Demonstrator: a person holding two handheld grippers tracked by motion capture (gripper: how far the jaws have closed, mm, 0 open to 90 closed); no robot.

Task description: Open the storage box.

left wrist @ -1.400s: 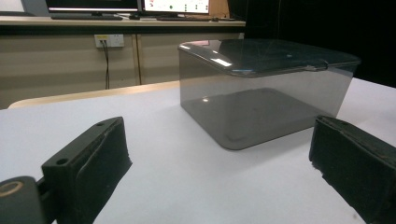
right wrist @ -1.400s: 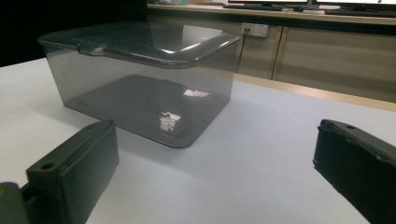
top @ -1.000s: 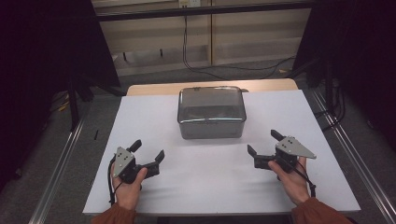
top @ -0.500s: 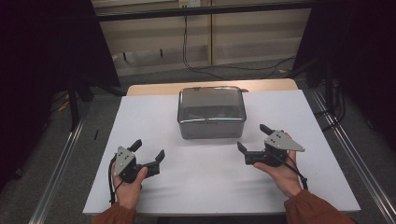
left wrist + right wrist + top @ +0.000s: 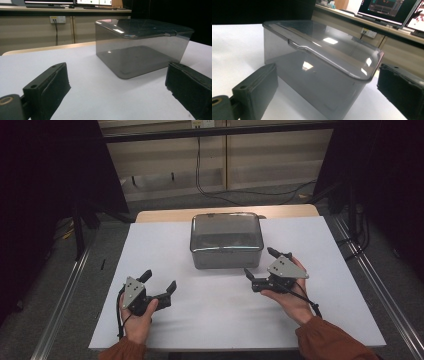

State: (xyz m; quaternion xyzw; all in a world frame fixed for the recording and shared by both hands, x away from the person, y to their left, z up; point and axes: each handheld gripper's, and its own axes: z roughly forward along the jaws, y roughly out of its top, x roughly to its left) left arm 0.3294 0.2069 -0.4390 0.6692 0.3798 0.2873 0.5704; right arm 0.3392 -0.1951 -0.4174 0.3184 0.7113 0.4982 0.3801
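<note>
— So, what changed over the last second?

— My right gripper (image 5: 260,269) has moved in from the right side of the tabletop (image 5: 220,320) toward the lidded smoky-grey plastic box (image 5: 226,241). It now sits just beside the box's front right corner, not touching it. Its jaws are spread wide with nothing between them, and in the right gripper view that corner and the overhanging rim of the lid (image 5: 322,47) loom between them.

— And your left?

— My left gripper (image 5: 160,285) has kept its place near the front left of the tabletop, well apart from the box. Jaws released there too, empty, aimed roughly at the box's near left corner (image 5: 120,72).

— Where is the box itself?

— Toward the back middle of the white tabletop, upright, lid seated on it. It hasn't shifted. I can't make out any contents through the tinted walls.

— What does that tell you?

— I'd judge the right side is leading an approach on the box, probably to grip the lid edge or steady that corner. Nothing is grasped yet, so the work is at its very start.
</note>
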